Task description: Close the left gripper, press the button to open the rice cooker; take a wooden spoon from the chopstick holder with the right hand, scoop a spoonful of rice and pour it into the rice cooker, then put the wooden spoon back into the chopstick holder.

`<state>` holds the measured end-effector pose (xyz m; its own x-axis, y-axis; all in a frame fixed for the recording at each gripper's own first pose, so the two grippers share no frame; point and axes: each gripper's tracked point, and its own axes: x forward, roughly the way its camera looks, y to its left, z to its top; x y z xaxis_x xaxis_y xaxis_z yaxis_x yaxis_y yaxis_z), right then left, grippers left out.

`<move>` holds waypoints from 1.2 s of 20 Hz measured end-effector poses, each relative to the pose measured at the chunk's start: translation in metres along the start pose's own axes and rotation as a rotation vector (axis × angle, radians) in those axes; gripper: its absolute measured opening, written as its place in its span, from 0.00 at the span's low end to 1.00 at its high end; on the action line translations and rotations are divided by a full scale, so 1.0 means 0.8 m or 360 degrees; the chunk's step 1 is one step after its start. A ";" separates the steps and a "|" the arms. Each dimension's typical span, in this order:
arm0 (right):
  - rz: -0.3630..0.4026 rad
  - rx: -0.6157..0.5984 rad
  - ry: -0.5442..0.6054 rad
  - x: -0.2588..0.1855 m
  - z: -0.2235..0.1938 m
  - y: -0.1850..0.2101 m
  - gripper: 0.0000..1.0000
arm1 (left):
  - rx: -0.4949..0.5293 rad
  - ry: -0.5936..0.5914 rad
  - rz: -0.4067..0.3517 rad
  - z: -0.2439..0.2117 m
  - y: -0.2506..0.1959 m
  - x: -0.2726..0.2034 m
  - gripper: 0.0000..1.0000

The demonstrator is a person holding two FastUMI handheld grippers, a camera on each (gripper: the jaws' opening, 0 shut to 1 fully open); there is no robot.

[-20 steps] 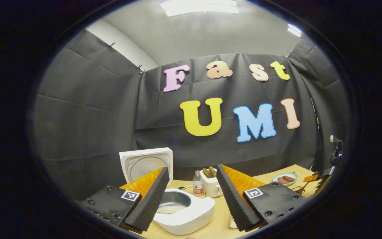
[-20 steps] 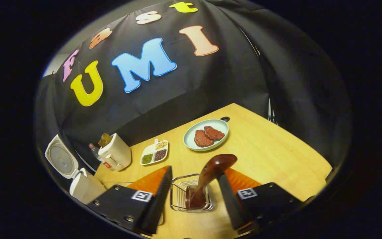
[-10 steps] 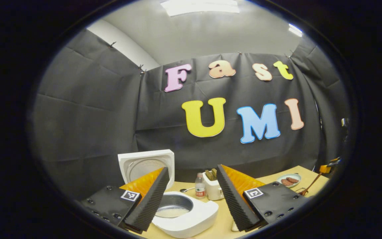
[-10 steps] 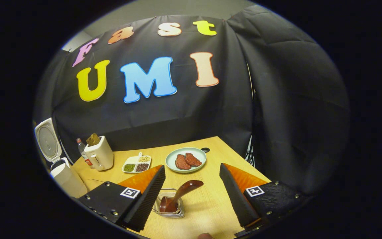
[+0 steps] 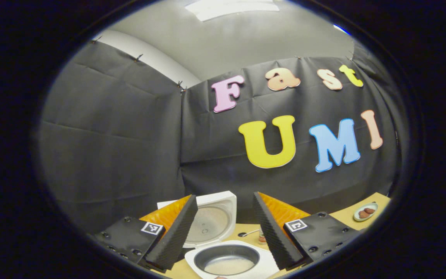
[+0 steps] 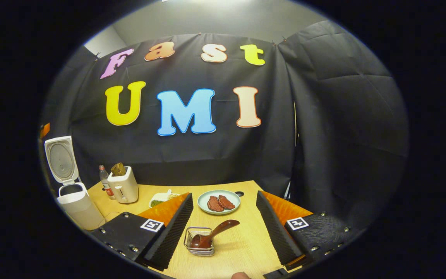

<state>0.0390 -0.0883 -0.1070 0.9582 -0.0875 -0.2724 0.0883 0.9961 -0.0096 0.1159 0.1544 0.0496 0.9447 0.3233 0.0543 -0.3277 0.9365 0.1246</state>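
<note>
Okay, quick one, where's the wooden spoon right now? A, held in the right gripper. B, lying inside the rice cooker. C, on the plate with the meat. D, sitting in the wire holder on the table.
D: in the right gripper view the spoon leans in the wire holder on the table, ahead of the right gripper, whose jaws stand open and empty.

White rice cooker (image 5: 223, 217) — dark grey inner pot, pale white rice in it. Reddish-brown wooden spoon (image 6: 213, 233) in silver wire chopstick holder (image 6: 198, 242). Table (image 6: 242, 244) light wood grain. Pale blue-green plate (image 6: 219, 202) — red-brown patties. Cream toaster (image 6: 123, 187).
</note>
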 end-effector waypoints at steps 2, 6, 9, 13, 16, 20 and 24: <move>-0.0019 0.0010 0.0019 -0.010 -0.004 0.004 0.96 | 0.0008 -0.0021 0.0028 0.007 0.013 0.026 0.98; -0.0004 0.0005 0.0004 -0.031 -0.006 0.028 1.00 | 0.0014 -0.0027 0.0066 0.012 0.030 0.070 0.96; -0.0021 -0.0033 -0.0001 -0.046 -0.011 0.035 1.00 | -0.0014 0.0036 0.0106 0.000 0.047 0.106 0.96; -0.0066 -0.0019 0.0031 -0.062 -0.026 0.036 1.00 | -0.0017 0.0091 0.0174 -0.015 0.076 0.159 0.98; -0.0112 -0.0025 0.0061 -0.069 -0.036 0.034 1.00 | -0.0002 0.0147 0.0223 -0.034 0.097 0.199 0.98; -0.0131 -0.0055 0.0111 -0.076 -0.049 0.045 1.00 | 0.0008 0.0277 0.0236 -0.074 0.101 0.246 0.98; -0.0112 -0.0124 0.0103 -0.075 -0.048 0.058 1.00 | 0.0004 0.0437 0.0251 -0.121 0.110 0.263 0.98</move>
<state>-0.0247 -0.0360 -0.1280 0.9306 -0.1584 -0.3301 0.1306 0.9859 -0.1049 0.2866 0.3178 -0.0244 0.8497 0.4893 -0.1965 -0.4700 0.8718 0.1384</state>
